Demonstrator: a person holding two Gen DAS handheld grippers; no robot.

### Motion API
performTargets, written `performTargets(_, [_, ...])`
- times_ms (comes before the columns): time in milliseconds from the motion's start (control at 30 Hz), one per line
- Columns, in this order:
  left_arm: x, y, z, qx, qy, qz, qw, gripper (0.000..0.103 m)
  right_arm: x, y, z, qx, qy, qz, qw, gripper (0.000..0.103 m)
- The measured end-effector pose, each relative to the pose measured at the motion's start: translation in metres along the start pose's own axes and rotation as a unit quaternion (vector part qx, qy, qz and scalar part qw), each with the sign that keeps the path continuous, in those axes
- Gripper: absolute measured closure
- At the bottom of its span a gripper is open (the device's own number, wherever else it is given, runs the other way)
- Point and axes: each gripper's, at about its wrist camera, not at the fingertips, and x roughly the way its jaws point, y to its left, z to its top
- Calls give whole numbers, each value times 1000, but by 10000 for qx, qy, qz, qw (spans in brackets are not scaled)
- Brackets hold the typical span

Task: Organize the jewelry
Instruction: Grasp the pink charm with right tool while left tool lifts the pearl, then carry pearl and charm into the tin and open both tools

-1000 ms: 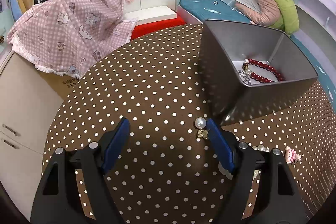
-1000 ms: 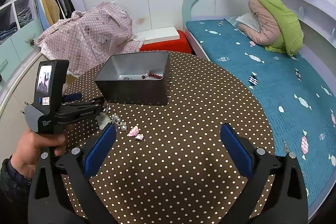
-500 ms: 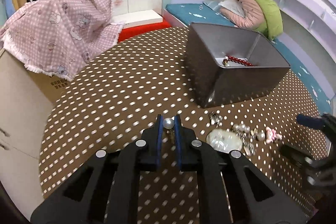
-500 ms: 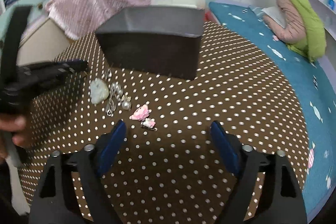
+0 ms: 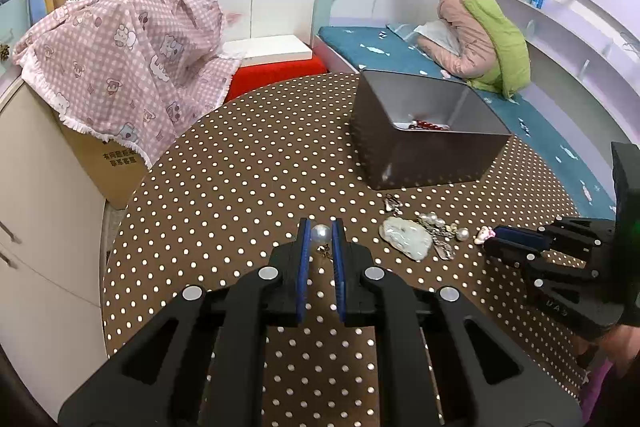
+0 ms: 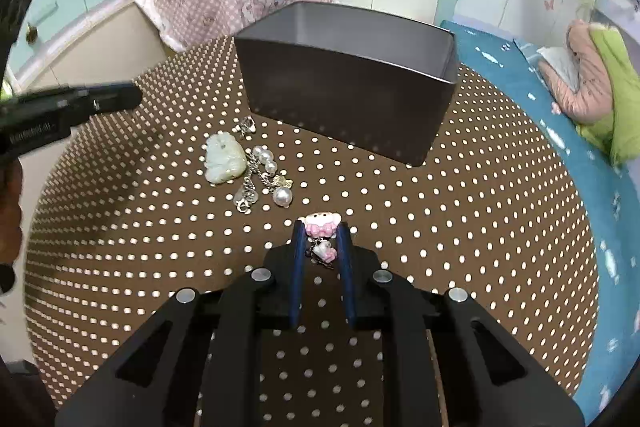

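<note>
The tabletop (image 5: 240, 187) is brown with white polka dots; the box (image 6: 344, 103) on it is dark grey, holding red beads (image 5: 430, 125). A white pearl earring (image 5: 321, 233) sits between blue pads (image 5: 305, 259); the pink-and-white charm (image 6: 322, 227) likewise; the pendant (image 6: 224, 159) is pale green

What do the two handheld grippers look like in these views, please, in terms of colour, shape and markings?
Both are matte black plastic. The left gripper and right gripper each have two flat fingers lined with blue pads, carried on angular, cut-out linkage arms pinned with round silver bolts. Seen side-on, the right gripper's body shows faint embossed lettering, too blurred to read. No cables or sleeves are visible.
</note>
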Motion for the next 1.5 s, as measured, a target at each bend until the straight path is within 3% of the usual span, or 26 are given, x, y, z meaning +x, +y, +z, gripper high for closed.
performTargets(267, [-21, -9, 5, 68, -218, -84, 9997, 93, -29, -7, 4, 170, -262, 75, 9995, 89])
performTargets(567, [-53, -18, 22, 145, -559, -157, 9982, 93, -68, 2, 32, -64, -702, -20, 9975, 89])
performTargets(1033, [-97, -47, 102, 476, -1303, -216, 9901, 92, -113, 0, 113, -455, -1390, -257, 9889, 89])
performTargets(1233, [-73, -64, 132, 478, -1084, -449, 9919, 92, -104, -16, 140, -209, -1295, -219, 9911, 89])
performTargets(1500, [-17, -80, 160, 448, -562, -687, 9950, 92, -67, -35, 155, 99, -856, -132, 9962, 88])
